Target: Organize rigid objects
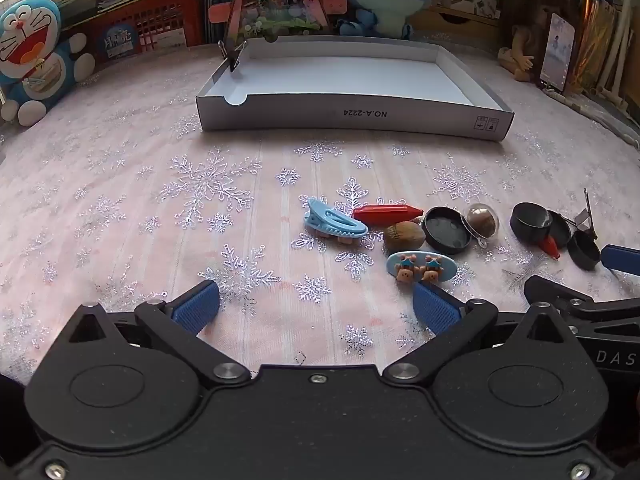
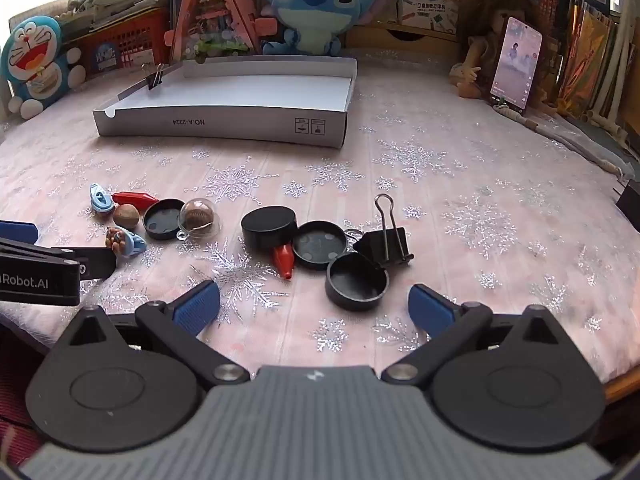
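Observation:
Small rigid items lie scattered on the snowflake cloth. In the left wrist view: a blue hair clip, a red peg, a walnut, a black lid, a clear capsule and an oval bear clip. In the right wrist view: black lids, a red cone and a black binder clip. A white box tray stands behind. My left gripper is open and empty. My right gripper is open, just before the nearest lid.
A small binder clip is clipped on the tray's left wall. Plush toys, a red basket, a doll and a phone line the back edge. The left gripper's arm shows at the right wrist view's left.

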